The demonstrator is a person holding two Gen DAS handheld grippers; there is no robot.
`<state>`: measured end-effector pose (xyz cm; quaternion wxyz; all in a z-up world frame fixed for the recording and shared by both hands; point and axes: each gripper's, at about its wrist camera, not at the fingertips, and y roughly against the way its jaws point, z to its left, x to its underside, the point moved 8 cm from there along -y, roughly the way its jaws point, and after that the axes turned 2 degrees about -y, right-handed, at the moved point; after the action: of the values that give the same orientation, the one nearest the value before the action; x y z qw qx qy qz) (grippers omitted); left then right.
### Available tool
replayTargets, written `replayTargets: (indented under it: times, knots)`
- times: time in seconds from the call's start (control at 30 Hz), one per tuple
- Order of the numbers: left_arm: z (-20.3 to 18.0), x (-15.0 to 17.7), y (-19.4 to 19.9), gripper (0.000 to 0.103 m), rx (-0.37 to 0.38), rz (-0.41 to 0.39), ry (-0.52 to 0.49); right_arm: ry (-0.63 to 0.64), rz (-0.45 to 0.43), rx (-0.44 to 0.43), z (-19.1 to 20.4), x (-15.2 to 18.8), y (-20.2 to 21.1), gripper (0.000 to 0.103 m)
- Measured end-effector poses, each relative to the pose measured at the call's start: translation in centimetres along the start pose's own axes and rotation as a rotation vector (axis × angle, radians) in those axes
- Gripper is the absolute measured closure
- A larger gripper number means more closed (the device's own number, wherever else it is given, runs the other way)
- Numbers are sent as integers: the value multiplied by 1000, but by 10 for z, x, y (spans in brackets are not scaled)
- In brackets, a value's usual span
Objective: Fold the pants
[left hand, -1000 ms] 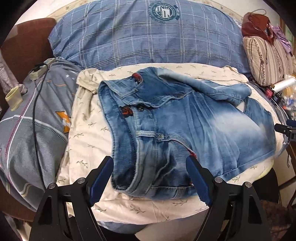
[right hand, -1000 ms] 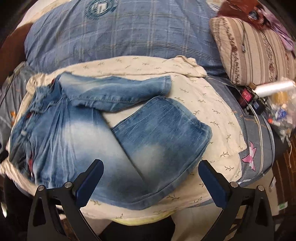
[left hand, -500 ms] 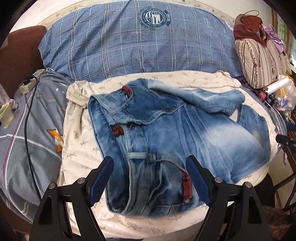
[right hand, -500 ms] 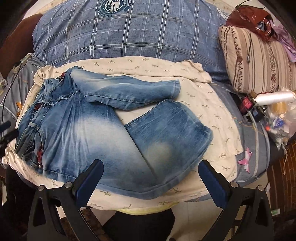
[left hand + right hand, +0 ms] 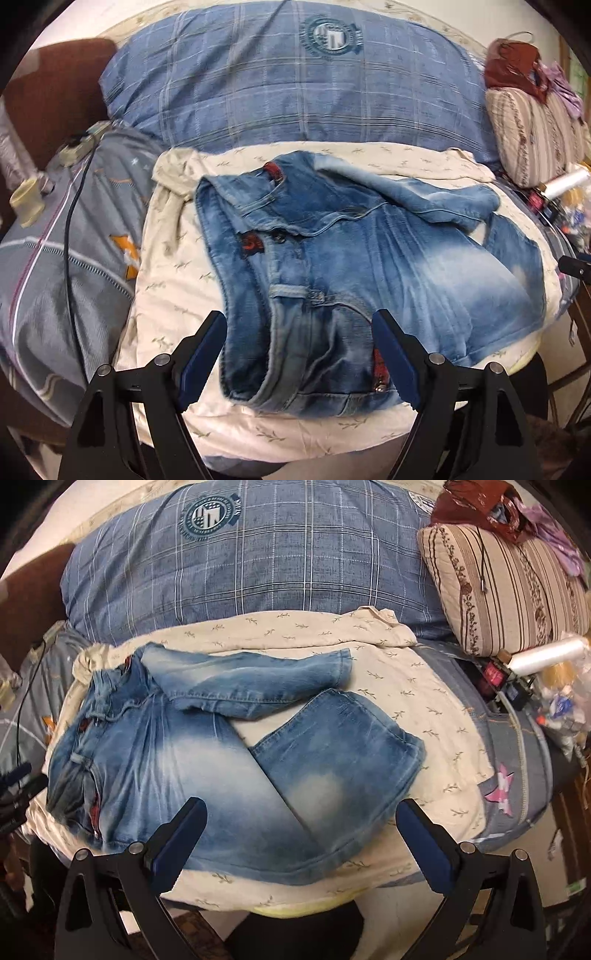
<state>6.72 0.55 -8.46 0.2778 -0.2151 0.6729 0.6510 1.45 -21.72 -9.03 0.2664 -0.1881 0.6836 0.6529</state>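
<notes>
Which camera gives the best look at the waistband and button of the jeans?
The left wrist view. The waistband lies close, between the open fingers of the left hand-held gripper, and the button shows clearly. The right wrist view shows the waistband only edge-on at far left.

No words, brand names or numbers can be made out anywhere. The one sign of that kind is a round teal and white crest (image 5: 211, 516) printed on the blue checked pillow (image 5: 295, 561). A ring of small lettering runs around its rim, too small and blurred to read, and pale upright bars stand at its middle. In the left wrist view the same crest (image 5: 330, 36) sits near the pillow's top edge, equally unreadable. Below the pillow, the jeans (image 5: 354, 280) carry small red patches (image 5: 252, 242) by the waistband, but any print on them cannot be told.
</notes>
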Motion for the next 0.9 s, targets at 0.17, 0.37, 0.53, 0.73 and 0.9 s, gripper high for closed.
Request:
replayTargets:
  times: [0.17,0.37,0.53,0.73,0.9]
  knots:
    - [-5,1,3,22,-28,35,29,-23,-21,-33,-1,-9,-10,1]
    - [-11,-5,3,22,-70,54,23,-53,-13,-65,-11,-7,-23,1]
    - [-12,-9,0,22,-91,63,4,-101,-2,-76,-29,-6,-32,1]
    - [-16,-15,-4,22,-98,79,-12,-134,0,-91,-45,-12,-39,1]
    - [16,-31,2,23,-98,89,80,-199,-10,-74,-75,-21,-46,1]
